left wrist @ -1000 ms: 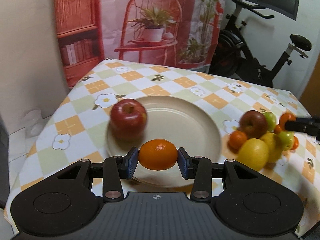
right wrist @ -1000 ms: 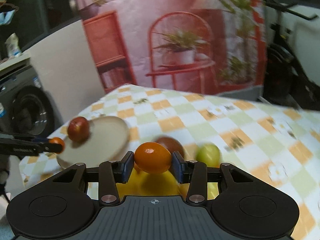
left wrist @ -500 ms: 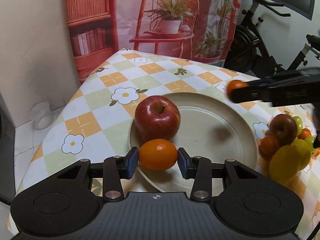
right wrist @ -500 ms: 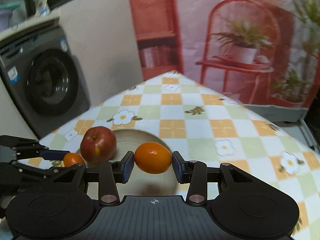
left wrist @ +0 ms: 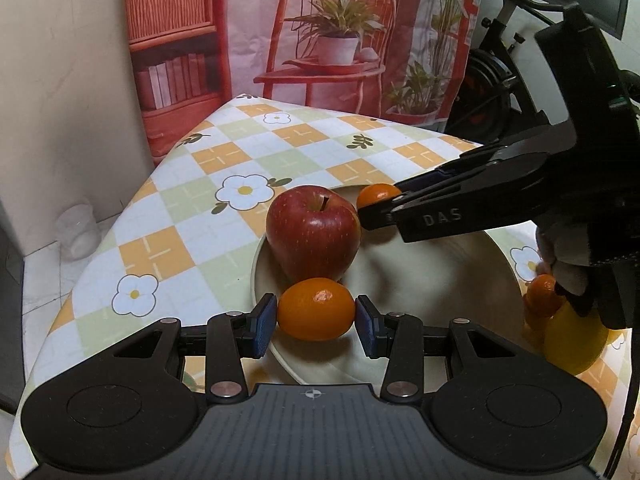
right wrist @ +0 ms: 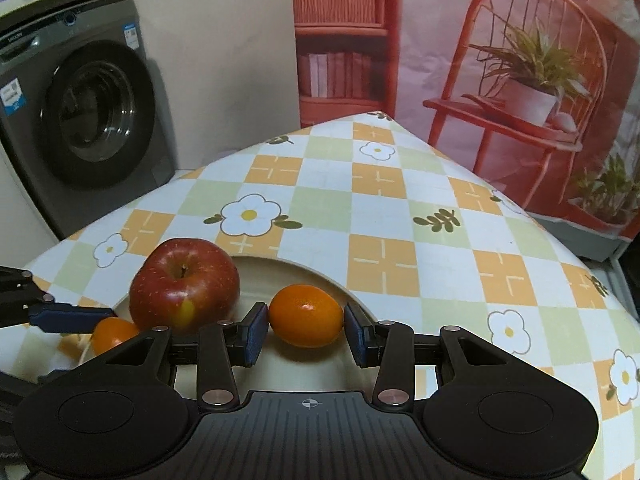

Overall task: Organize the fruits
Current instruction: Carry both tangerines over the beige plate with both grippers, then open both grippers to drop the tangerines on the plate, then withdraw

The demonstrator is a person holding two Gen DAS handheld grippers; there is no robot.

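Observation:
A beige plate (left wrist: pixel 440 280) on the checked tablecloth holds a red apple (left wrist: pixel 313 234). My left gripper (left wrist: pixel 316 318) is shut on a small orange (left wrist: pixel 316 309) just in front of the apple, low over the plate's near rim. My right gripper (right wrist: pixel 306 329) is shut on a second small orange (right wrist: pixel 306 316), which hangs over the plate (right wrist: pixel 276 276) to the right of the apple (right wrist: pixel 185 285). In the left wrist view the right gripper (left wrist: pixel 370 206) reaches in from the right, its orange (left wrist: pixel 376 195) beside the apple. In the right wrist view the left gripper's orange (right wrist: pixel 112 334) shows at lower left.
A pile of fruit lies right of the plate, with a yellow lemon (left wrist: pixel 576 338) and another small orange (left wrist: pixel 542 296) showing. A gloved hand (left wrist: pixel 564 256) holds the right gripper. A washing machine (right wrist: pixel 84 120) stands beyond the table's left edge, an exercise bike (left wrist: pixel 500 92) behind it.
My right gripper swung leftward with its orange, away from the fruit pile and over the plate beside the apple. My left gripper shifted a little nearer the apple, its orange still held.

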